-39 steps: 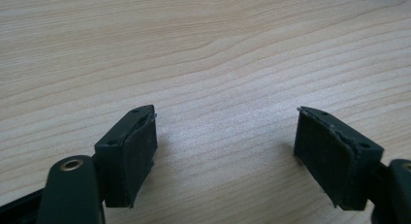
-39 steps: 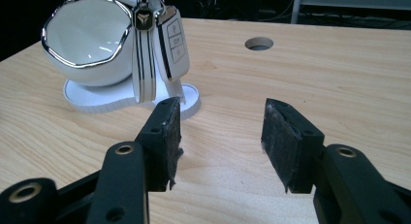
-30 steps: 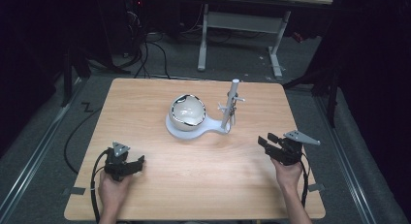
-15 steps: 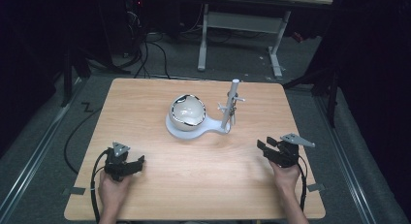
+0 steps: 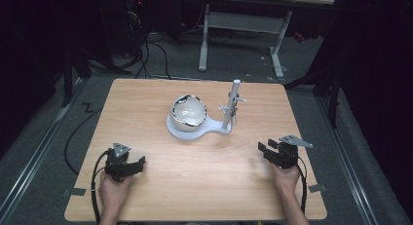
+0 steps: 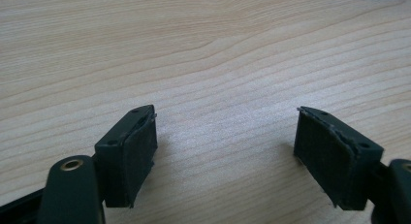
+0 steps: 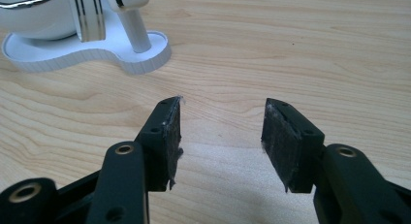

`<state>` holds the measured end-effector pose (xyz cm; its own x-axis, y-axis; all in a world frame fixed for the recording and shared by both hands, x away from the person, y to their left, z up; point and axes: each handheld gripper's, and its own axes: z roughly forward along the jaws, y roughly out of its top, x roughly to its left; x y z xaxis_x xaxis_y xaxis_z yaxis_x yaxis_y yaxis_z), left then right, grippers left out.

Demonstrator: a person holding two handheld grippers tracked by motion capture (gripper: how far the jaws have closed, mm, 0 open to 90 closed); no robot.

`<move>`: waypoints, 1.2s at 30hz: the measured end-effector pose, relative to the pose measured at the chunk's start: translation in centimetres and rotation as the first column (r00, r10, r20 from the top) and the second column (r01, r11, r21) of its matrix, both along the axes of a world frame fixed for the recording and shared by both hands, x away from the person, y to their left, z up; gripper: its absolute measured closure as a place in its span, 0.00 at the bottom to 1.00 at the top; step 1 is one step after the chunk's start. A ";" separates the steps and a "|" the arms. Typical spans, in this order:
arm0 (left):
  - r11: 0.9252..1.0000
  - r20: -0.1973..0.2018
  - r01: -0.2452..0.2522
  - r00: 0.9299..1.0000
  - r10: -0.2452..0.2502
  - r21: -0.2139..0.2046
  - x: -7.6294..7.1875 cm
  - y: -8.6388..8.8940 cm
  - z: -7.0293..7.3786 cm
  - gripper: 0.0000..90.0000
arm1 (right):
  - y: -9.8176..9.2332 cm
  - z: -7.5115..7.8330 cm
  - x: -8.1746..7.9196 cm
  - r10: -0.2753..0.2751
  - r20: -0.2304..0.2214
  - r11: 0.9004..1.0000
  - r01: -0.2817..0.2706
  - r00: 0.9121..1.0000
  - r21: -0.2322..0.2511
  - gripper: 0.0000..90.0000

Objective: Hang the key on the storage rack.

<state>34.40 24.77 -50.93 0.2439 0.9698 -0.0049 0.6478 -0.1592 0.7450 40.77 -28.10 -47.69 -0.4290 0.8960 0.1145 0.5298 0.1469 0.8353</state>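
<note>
A white bowl with a dark rim (image 5: 188, 112) sits on a white stand (image 5: 181, 132) at the table's middle, and a thin upright post (image 5: 232, 105) rises from the stand's right end. My left gripper (image 5: 137, 163) rests low at the front left, open, with bare wood between its pads (image 6: 225, 127). At the front right my right gripper (image 5: 267, 148) points toward the stand. Its jaws have just been opening and are open on nothing (image 7: 223, 112). The stand's base (image 7: 87, 52) and post (image 7: 133, 25) lie ahead of it, to the left.
The wooden table (image 5: 204, 186) has broad bare wood around the stand. A cable (image 5: 95, 176) trails from the left gripper over the front edge. Behind the table stand a white desk frame (image 5: 241, 28) and floor cables (image 5: 151, 54).
My right gripper has sunk a little toward the table top. The left gripper and the bowl on its stand have stayed put.
</note>
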 end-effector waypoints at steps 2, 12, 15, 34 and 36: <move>1.000 0.000 0.000 1.000 0.000 0.000 0.0 0.0 0.0 0.26 | 0.0 -0.1 0.1 -0.005 -0.006 1.000 0.005 1.000 -0.004 0.54; 1.000 0.000 0.000 1.000 0.000 0.000 0.0 0.0 0.0 0.26 | -0.3 -0.8 0.5 -0.027 -0.027 0.999 0.026 0.999 -0.041 0.53; 1.000 0.000 0.000 1.000 0.000 0.000 0.0 0.0 0.0 0.26 | -0.3 -1.2 0.6 -0.045 -0.035 0.997 0.042 0.998 -0.067 0.54; 1.000 0.000 0.000 1.000 0.000 0.000 0.0 0.0 0.0 0.26 | -0.6 -2.2 1.2 -0.083 -0.073 0.990 0.074 0.994 -0.119 0.51; 1.000 0.000 -0.001 1.000 0.001 0.000 0.0 0.0 0.0 0.26 | -0.6 -2.3 1.3 -0.087 -0.078 0.990 0.077 0.993 -0.122 0.51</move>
<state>34.41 24.76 -50.93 0.2433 0.9699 -0.0049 0.6480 -0.1588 0.7449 42.05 -28.68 -49.99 -0.3472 0.9371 0.0377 0.6105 0.1953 0.7676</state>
